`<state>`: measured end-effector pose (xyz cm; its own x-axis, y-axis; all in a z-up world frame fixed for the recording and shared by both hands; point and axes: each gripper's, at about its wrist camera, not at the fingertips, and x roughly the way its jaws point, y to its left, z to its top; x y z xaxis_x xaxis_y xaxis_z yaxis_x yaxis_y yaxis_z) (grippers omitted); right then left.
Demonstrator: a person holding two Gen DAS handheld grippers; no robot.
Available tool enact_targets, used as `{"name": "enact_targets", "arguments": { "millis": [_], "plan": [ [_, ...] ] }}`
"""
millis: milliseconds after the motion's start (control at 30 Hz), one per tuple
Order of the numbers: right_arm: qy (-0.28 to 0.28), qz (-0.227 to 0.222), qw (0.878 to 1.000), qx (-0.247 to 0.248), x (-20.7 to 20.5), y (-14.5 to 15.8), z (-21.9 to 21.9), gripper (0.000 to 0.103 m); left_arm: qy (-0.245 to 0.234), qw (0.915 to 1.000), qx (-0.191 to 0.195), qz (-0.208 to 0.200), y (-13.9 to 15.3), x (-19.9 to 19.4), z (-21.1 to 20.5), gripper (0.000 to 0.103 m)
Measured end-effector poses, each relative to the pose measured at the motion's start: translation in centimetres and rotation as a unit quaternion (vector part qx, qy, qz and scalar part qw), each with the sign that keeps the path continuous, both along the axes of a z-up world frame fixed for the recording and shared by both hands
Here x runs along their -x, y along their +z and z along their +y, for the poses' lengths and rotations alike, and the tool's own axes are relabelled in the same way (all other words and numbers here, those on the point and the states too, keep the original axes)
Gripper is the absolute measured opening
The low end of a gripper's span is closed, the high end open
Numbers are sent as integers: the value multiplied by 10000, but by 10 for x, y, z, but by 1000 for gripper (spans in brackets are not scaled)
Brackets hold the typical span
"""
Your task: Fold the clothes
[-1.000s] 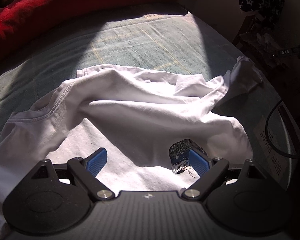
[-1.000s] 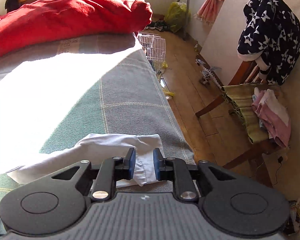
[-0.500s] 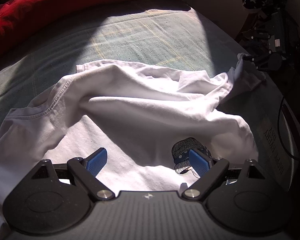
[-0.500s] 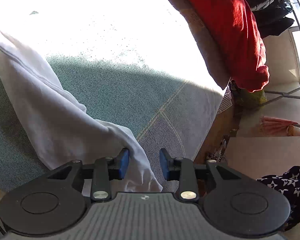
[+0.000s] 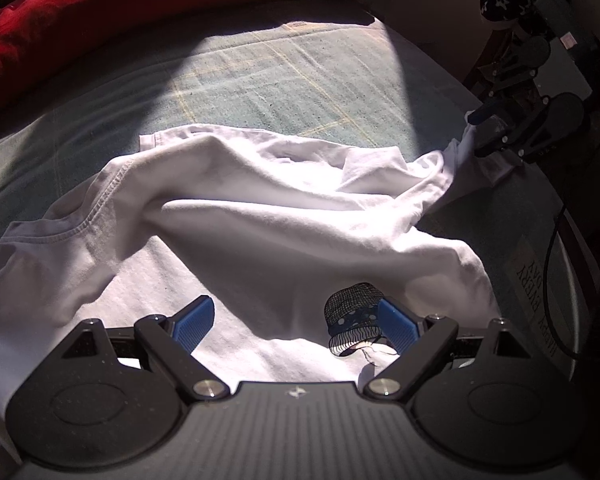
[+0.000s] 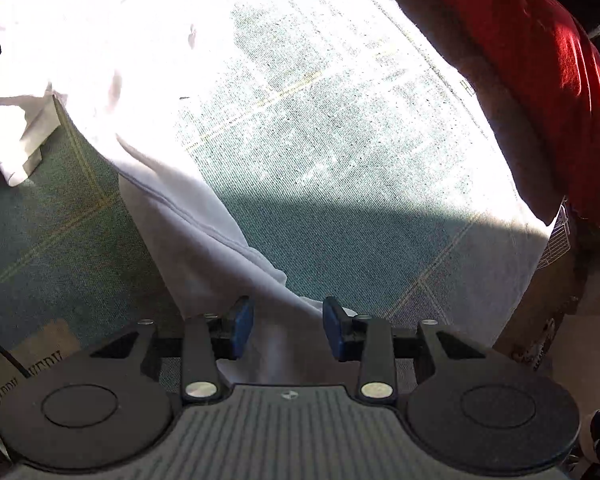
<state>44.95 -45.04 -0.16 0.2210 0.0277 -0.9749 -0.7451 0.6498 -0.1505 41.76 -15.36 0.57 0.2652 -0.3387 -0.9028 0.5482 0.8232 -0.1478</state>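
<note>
White cotton, crumpled and sunlit: that is your T-shirt (image 5: 260, 216), lying on the green checked bedspread (image 5: 284, 80). In your left wrist view its long axis runs across the frame, from the stitched shoulder seam at the left out to a stretched corner at the far right. A thick raised fold crosses the middle in that same direction, casting a dark shadow over the flatter cloth below it. A small black print of a hatted head (image 5: 354, 316) sits on the near part of the fabric.

Your left gripper (image 5: 296, 322) points steeply down at the near part of the shirt, its blue pads spread wide with nothing pinched between them; whether they touch the cloth I cannot tell.

Your right gripper (image 6: 288, 328) is at the shirt's far right corner, close to the bed's edge. Its jaws have just been opening, and the narrow white tail of cloth runs between the pads with a gap at each side, so they no longer press on it. From that view the shirt leads away up and left into the glare.

A red quilt (image 6: 540, 64) is heaped along the far side of the bed.
</note>
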Motion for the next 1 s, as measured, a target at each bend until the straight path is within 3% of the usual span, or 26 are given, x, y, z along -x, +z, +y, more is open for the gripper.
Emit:
{"name": "enact_targets", "arguments": {
  "millis": [167,233,333,567,633,767,800,1000],
  "plan": [
    [689,-175,9974,-151,11,-8,50,41,70,10000,-12,17,0,0,3,89],
    [860,-168,9959,-228,13,-9,63,33,111,9999,-28,26,-1,0,7,89],
    [968,-177,9944,-373,16,-7,75,33,201,9998,-30,60,-2,-1,12,89],
    [782,-201,9956,-480,17,-8,84,53,271,9996,5,57,-2,2,18,89],
    [772,-309,9953,-505,18,-6,87,64,272,9996,-9,51,-1,4,20,89],
    [861,-553,9945,-235,21,-9,97,65,347,9994,-22,66,-3,6,27,89],
    [883,-629,9941,-106,22,-11,99,64,372,9993,-22,71,-4,6,28,89],
    [1083,-780,9909,164,33,-7,106,30,419,9991,32,87,-5,10,32,89]
  ]
}}
